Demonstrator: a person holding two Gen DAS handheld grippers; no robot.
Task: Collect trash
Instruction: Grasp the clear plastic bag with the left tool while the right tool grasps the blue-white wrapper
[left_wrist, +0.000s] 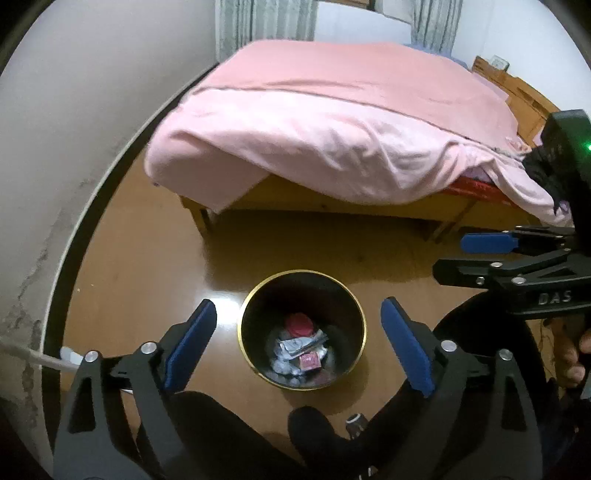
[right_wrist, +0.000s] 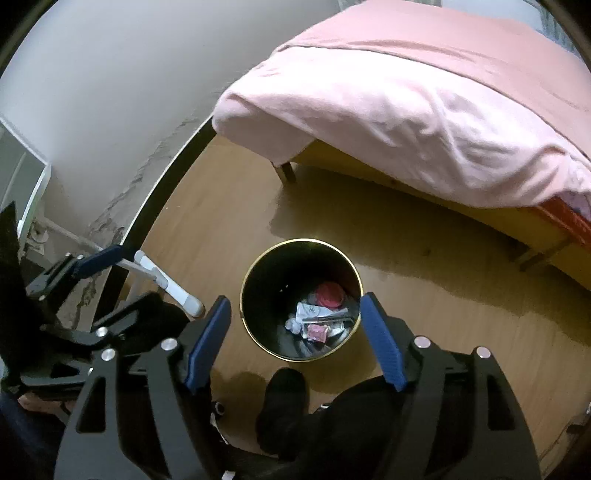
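Observation:
A black round bin with a gold rim (left_wrist: 255, 299) stands on the wooden floor and also shows in the right wrist view (right_wrist: 258, 269). Inside lies trash (left_wrist: 301, 349): crumpled white paper, a red round piece and a small pink packet, seen too in the right wrist view (right_wrist: 319, 314). My left gripper (left_wrist: 299, 343) is open and empty above the bin. My right gripper (right_wrist: 295, 332) is open and empty above the bin too. The right gripper also shows at the right edge of the left wrist view (left_wrist: 476, 258), and the left gripper at the left of the right wrist view (right_wrist: 110, 280).
A bed with a pink cover (left_wrist: 332, 122) stands behind the bin on a wooden frame. A white wall with a dark baseboard (left_wrist: 74, 236) runs on the left. A white pipe or handle (right_wrist: 170, 288) lies near it. The person's dark shoe (right_wrist: 282, 402) is beside the bin.

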